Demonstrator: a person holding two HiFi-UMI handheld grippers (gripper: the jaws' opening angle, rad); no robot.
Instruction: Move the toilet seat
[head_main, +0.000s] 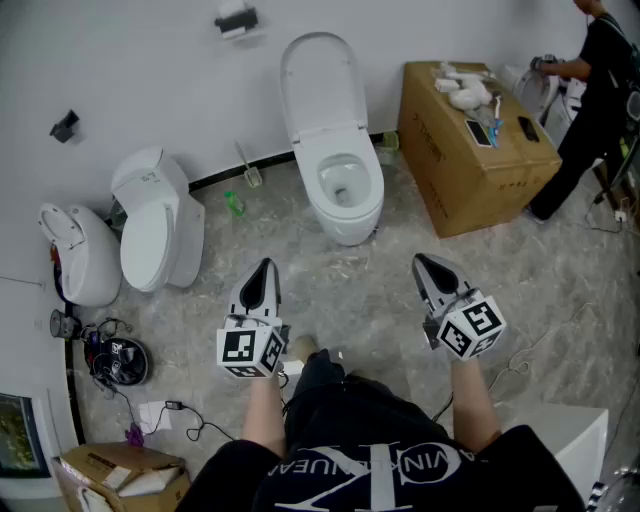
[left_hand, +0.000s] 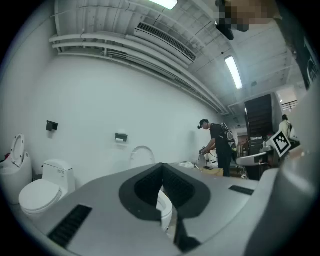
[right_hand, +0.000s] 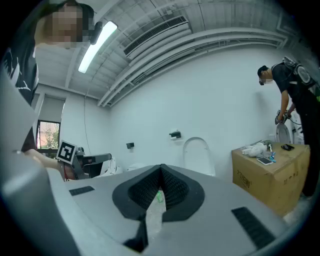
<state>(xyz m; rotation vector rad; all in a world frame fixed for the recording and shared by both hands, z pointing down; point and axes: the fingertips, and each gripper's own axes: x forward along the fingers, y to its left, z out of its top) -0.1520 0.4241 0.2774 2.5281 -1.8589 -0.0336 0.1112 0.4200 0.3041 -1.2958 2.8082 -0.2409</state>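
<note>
Left claw (head_main: 265, 267) and right claw (head_main: 421, 263) both closed, seemingly holding nothing.

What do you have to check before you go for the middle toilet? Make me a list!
1. Left gripper empty: ok, jaws together, nothing between them.
2. Right gripper empty: ok, same.
3. Jaws open to grab: not ok, both are shut.
4. Lid of the middle toilet up: ok, it stands against the wall.
5. Floor on the way: ok, the green bottle lies off to the side.
6. Other person out of the way: ok, standing past the cardboard box.
</note>
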